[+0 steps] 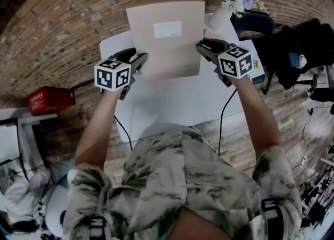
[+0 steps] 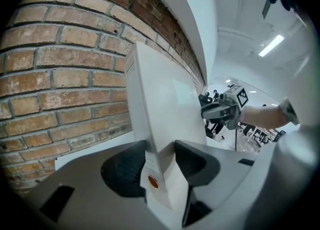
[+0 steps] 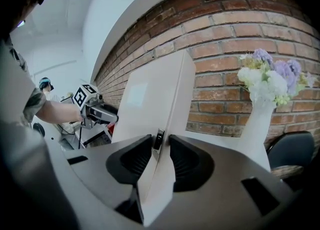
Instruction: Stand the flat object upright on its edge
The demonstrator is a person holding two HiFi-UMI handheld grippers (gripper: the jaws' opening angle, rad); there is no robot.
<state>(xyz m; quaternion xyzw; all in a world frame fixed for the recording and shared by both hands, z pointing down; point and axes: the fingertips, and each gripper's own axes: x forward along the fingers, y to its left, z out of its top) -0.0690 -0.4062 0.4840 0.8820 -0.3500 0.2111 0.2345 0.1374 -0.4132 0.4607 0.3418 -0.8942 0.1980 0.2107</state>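
The left gripper [image 1: 140,59] clamps the left edge of the tan folder [image 1: 167,46], tilted up between the 2 sets of fingers [image 2: 125,169] over the white table [image 1: 172,108], and the right gripper [image 1: 202,48] pinches its right edge; it seems light, stiff and slick, best gripped by these side edges, though whether its bottom touches the table is unclear.

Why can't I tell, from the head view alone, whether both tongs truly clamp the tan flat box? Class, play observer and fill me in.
Observer: In the left gripper view, the left tongs pinch the flat box by its edge, pressing both faces.
Operator: And the right?
Observer: The right tongs grip the opposite edge, right at a small dark clasp.
Operator: Any mark on the left edge?
Observer: A small orange dot near the grip.
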